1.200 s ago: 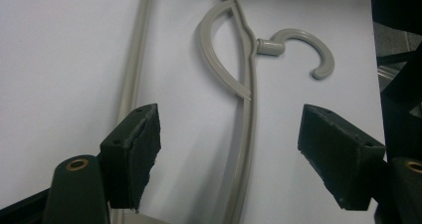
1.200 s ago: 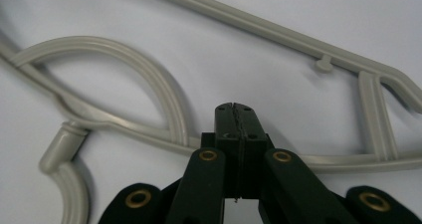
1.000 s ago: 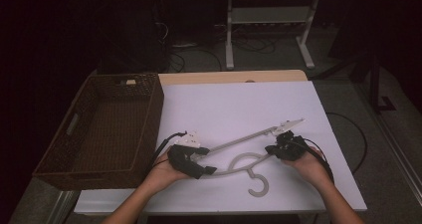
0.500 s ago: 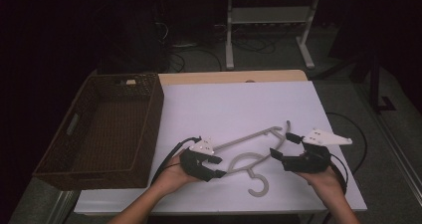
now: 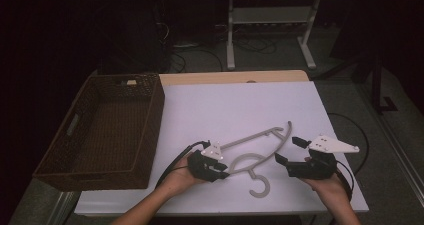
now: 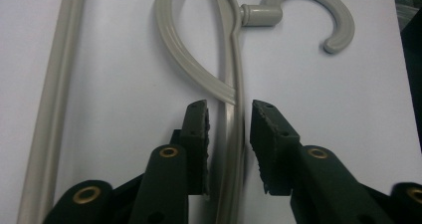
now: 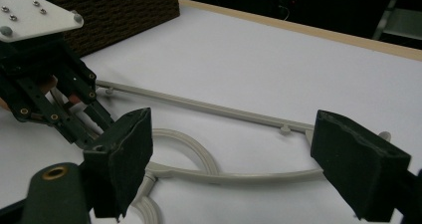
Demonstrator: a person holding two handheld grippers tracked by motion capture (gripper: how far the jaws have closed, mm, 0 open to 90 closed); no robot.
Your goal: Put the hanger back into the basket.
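Note:
A grey plastic hanger (image 5: 260, 135) lies flat on the white table (image 5: 240, 100), its hook toward the front edge. My left gripper (image 5: 222, 170) is at the hanger's left arm. In the left gripper view that arm (image 6: 231, 84) runs between the jaws, which have just been closing; thin gaps remain beside both pads (image 6: 199, 129). My left gripper (image 6: 229, 109) is thus still open. To the right of the hanger my right gripper (image 5: 286, 150) stands wide open, its jaws having just opened. The right gripper view shows the hanger (image 7: 199, 106) beyond my right gripper (image 7: 231, 122), with nothing between its pads.
A dark woven basket (image 5: 155, 115) stands on the left part of the table, close to my left hand. A cable trails from each gripper. Beyond the far edge are a metal stand (image 5: 270, 20) and floor cables.
My right gripper let go of the hanger's right end, opened wide and drew back to the right, rising a little. The left gripper's jaws narrowed around the hanger's left arm.

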